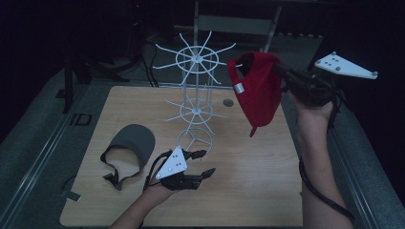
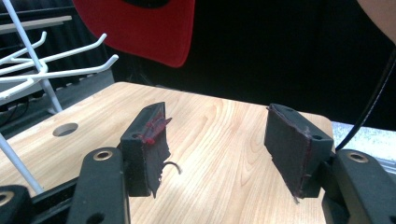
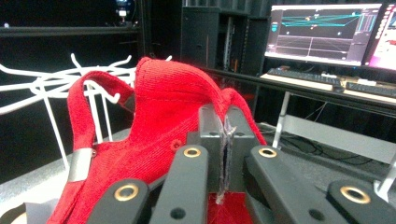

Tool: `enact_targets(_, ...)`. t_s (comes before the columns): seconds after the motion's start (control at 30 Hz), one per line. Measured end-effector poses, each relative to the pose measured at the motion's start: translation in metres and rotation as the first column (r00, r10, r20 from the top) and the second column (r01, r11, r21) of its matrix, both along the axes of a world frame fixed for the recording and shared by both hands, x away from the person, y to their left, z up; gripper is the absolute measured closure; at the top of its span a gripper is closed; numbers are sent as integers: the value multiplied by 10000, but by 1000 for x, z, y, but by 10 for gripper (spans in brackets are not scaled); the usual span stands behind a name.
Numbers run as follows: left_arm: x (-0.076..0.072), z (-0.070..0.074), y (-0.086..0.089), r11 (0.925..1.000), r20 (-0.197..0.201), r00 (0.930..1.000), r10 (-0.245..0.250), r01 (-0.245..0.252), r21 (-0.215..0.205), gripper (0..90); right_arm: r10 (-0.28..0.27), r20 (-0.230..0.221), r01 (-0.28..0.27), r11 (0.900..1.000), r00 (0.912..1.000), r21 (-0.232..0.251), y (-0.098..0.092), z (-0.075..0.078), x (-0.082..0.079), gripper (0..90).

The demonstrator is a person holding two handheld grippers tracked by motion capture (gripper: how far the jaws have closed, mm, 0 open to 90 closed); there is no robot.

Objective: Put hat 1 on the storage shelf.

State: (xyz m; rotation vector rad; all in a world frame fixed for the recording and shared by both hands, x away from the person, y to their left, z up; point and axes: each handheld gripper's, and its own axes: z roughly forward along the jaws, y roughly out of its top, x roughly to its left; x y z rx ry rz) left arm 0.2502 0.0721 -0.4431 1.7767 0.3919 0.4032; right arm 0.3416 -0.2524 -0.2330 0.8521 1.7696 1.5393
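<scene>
The right tool (image 3: 225, 154) has its black jaws pressed together on a fold of the red cap (image 3: 154, 140), which rises in front of them (its strap with a silver buckle (image 3: 80, 163) hangs at left). Behind stand the white wire rack (image 3: 70, 84) and lit monitors (image 3: 322, 30).

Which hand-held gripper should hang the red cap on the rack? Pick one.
Right. The right hand-held gripper is shut on the red cap, raised beside the white rack. The left hand-held gripper is open, low over the table.
</scene>
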Motion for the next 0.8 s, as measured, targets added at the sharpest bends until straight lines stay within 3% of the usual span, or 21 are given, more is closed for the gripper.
enact_targets(0.8,-3,-1,6,9998,-42,9999,130,-131,-163,400,964,-518,-976,9950,9940,-223,8,-51,-2,877)
